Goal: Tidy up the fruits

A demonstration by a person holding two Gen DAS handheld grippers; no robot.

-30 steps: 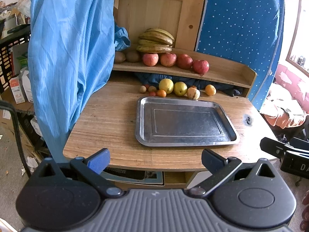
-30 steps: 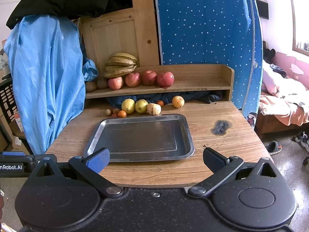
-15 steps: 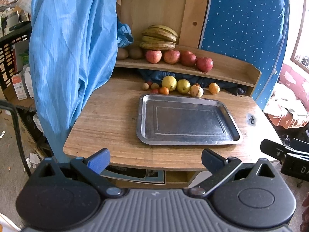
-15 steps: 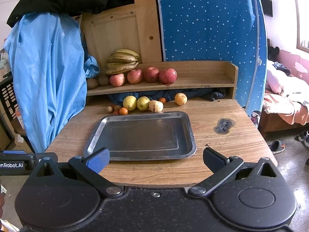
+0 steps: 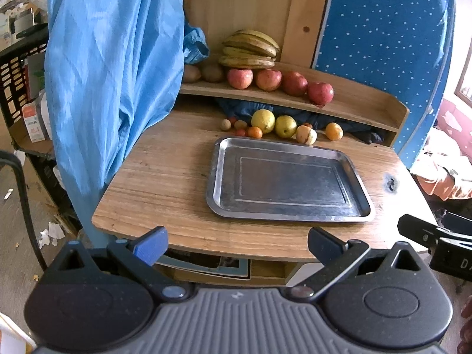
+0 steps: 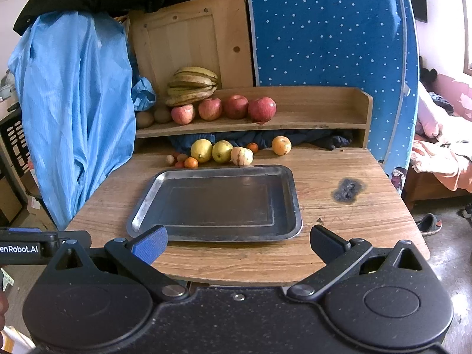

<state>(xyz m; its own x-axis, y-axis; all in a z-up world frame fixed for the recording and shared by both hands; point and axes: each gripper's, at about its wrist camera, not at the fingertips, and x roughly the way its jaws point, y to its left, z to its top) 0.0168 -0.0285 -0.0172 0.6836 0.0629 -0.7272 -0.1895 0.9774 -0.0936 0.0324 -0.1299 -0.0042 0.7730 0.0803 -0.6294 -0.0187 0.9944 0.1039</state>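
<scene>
An empty metal tray (image 5: 362, 190) (image 6: 296, 206) lies on a wooden table (image 5: 165, 177) (image 6: 348, 227). Behind it a row of fruit rests on the table: yellow lemons (image 5: 263, 121) (image 6: 201, 150), small oranges (image 5: 254, 132) (image 6: 281, 145) and a pale apple (image 6: 242, 156). Several red apples (image 5: 268, 79) (image 6: 236, 106) and bananas (image 5: 250, 49) (image 6: 191, 85) sit on the shelf above. My left gripper (image 5: 236, 244) and right gripper (image 6: 237, 243) are both open and empty, held at the table's near edge, short of the tray.
A blue cloth (image 5: 112, 67) (image 6: 73, 112) hangs at the table's left side. A wooden shelf (image 6: 309, 118) spans the back. A dark burn mark (image 6: 348, 190) is on the table right of the tray. A bed (image 6: 442, 153) stands at the right.
Both grippers have moved slightly closer to the table and a little higher, so the tray and fruit appear nearer. Both stay open.
</scene>
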